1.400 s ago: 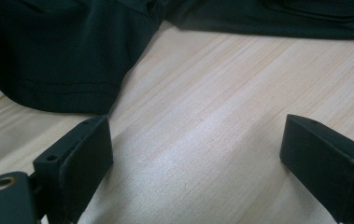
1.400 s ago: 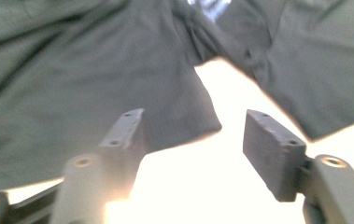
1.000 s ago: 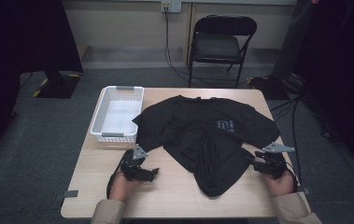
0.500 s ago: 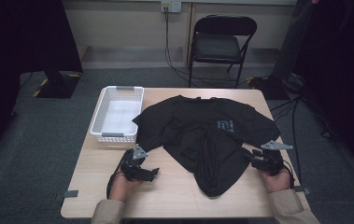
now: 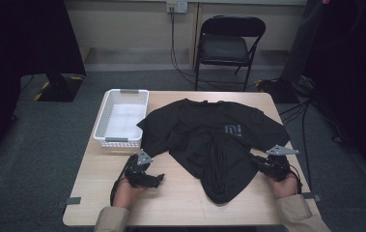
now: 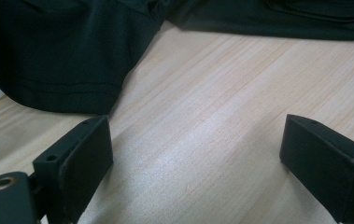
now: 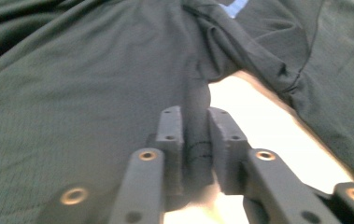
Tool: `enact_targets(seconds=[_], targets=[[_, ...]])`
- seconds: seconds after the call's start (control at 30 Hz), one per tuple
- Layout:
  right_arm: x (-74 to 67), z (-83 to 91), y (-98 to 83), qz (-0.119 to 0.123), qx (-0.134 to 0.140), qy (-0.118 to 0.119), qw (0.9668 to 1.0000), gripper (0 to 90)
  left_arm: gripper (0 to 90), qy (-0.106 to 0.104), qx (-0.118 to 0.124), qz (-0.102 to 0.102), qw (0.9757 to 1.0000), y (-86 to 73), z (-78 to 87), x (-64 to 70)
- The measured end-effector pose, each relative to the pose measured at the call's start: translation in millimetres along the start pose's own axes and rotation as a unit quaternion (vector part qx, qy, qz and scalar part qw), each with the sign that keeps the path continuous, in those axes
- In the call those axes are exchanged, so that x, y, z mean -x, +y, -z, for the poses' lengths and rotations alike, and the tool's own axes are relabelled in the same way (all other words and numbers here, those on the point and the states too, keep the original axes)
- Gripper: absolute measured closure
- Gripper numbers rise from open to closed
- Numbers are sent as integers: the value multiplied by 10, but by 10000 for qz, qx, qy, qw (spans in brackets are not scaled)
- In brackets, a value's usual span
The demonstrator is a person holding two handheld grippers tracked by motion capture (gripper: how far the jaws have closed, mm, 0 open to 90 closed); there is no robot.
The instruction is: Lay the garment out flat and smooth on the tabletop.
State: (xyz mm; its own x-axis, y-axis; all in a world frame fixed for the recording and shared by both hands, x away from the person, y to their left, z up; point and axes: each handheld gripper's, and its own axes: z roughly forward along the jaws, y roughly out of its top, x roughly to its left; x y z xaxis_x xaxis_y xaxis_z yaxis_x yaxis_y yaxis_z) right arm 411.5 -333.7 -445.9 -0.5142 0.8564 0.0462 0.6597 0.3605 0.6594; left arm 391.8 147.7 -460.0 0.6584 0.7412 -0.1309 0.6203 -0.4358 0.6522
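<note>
A black T-shirt (image 5: 209, 140) lies spread on the wooden table (image 5: 171, 203), its lower half bunched into a fold toward the near edge. At the shirt's right edge, my right gripper (image 5: 259, 162) has just been closing. In the right gripper view its jaws (image 7: 195, 121) pinch a ridge of the dark fabric (image 7: 81, 84). My left gripper (image 5: 157, 180) rests on bare wood near the left sleeve. Its jaws (image 6: 198, 140) stand wide apart with nothing between them, and the sleeve hem (image 6: 62, 60) lies just beyond them.
A white plastic basket (image 5: 121, 91) sits at the table's far left corner, touching the left sleeve. A folding chair (image 5: 229, 43) stands behind the table, with cables on the floor. Bare tabletop (image 7: 258, 121) shows to the right of the pinched fold.
The right gripper's jaws have come together on the shirt's right edge, and that hand has shifted slightly. The left hand and its gripper have stayed put.
</note>
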Motion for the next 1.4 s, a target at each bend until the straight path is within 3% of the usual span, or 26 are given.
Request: enact_targets(seconds=[0.1, 0.3, 0.47, 0.53, 0.67, 0.83, 0.87, 0.93, 1.0, 1.1, 1.23, 1.3, 1.4], targets=[[-59, 32, -15, 211, -31, -10, 9998, 819, 89, -2, 0, 1, 10000, 0, 0, 0], [-111, 128, -106, 208, 5, 173, 9996, 846, 89, -1, 0, 1, 10000, 0, 0, 0], [-247, 258, -224, 553, 49, -144, 9984, 854, 89, 0, 1, 3, 10000, 0, 0, 0], [-305, 317, -263, 632, 12, -149, 9979, 854, 89, 0, 1, 3, 10000, 0, 0, 0], [-411, 469, -356, 592, -106, 32, 9982, 857, 89, -1, 0, 2, 10000, 0, 0, 0], [-505, 654, -472, 573, -131, 36, 9983, 853, 89, 1, -1, 3, 10000, 1, 0, 0], [-501, 675, -478, 529, -85, 92, 9985, 838, 89, 0, -1, 4, 10000, 1, 0, 0], [-470, 696, -448, 380, 30, 40, 9993, 726, 89, 2, 1, 4, 10000, 1, -1, 0], [-433, 679, -379, 236, 157, -80, 9996, 559, 89, 2, -1, 3, 10000, 1, 0, 0], [-400, 615, -246, 184, 280, -177, 9993, 507, 89, 1, 0, 3, 10000, 1, 0, 0], [-349, 381, -26, 237, 213, -159, 9994, 528, 88, 0, 0, 5, 10000, 1, -1, 0], [-324, 233, 24, 237, 82, -290, 9993, 523, 89, 2, 1, 4, 10000, 1, -1, 0], [-268, 65, 45, 139, -97, -248, 9995, 551, 89, 1, 1, 4, 10000, 1, -1, 0]])
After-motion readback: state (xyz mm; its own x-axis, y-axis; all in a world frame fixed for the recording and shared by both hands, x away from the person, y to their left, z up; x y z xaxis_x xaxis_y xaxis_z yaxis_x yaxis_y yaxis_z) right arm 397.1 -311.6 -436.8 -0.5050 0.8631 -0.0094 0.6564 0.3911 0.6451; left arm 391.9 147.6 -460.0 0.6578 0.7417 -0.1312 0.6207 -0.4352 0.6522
